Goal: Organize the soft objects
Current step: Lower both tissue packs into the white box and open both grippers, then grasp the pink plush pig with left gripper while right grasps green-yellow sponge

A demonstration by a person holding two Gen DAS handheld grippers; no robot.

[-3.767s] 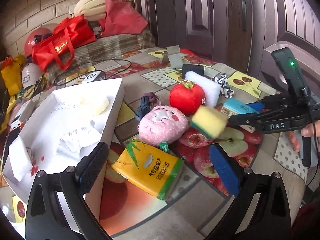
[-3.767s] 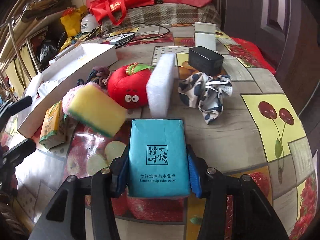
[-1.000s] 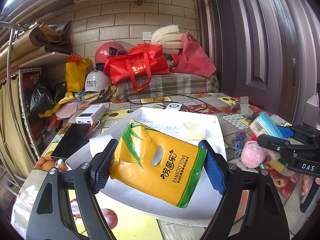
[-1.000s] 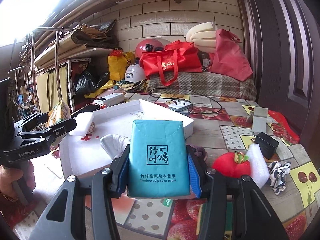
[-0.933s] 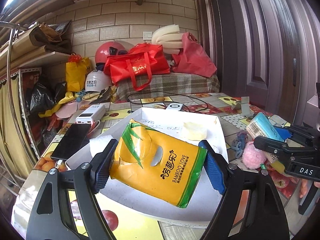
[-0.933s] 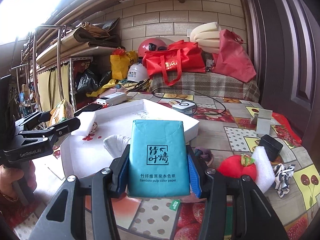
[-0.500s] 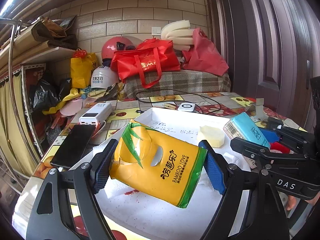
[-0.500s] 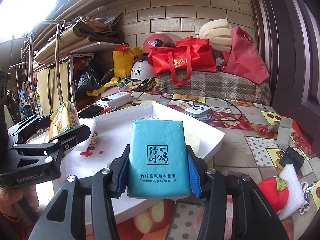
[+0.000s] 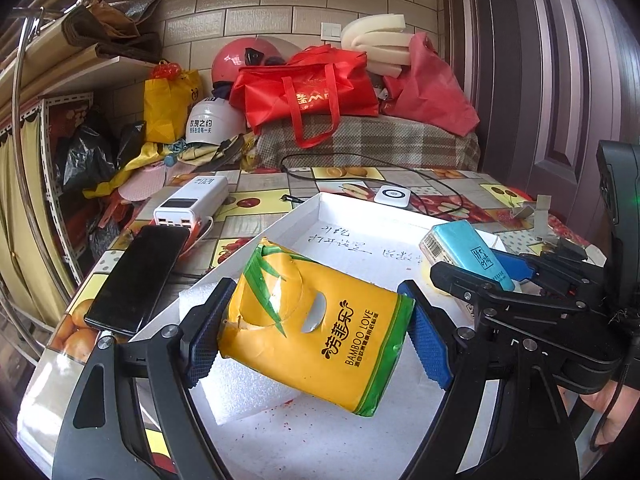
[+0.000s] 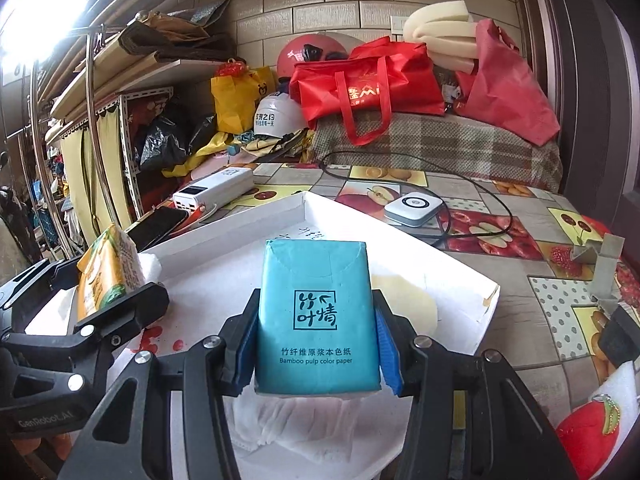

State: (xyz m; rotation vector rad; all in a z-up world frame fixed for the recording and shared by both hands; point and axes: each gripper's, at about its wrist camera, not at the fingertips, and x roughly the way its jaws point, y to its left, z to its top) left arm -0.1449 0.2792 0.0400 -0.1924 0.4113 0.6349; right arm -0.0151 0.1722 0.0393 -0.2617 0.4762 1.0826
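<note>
The left gripper (image 9: 312, 336) is clamping a yellow tissue pack (image 9: 316, 328) above the white tray (image 9: 360, 216), with a white foam block (image 9: 240, 388) lying just beneath it. To its right, the right gripper (image 10: 316, 346) is squeezing a teal tissue pack (image 10: 316, 316) over the same tray, above a crumpled white tissue (image 10: 280, 428). Right of that gripper, a red plush tomato (image 10: 588, 436) is sitting on the worktop (image 10: 540, 272).

1. Yellow pack (image 9: 316, 328): "BAMBOO LOVE".
2. Teal pack (image 10: 316, 316): "Bamboo pulp color paper", Chinese characters.
3. Left gripper (image 10: 108, 296) body: "GenRobot.AI".
4. White helmet (image 9: 208, 122): Chinese characters.
</note>
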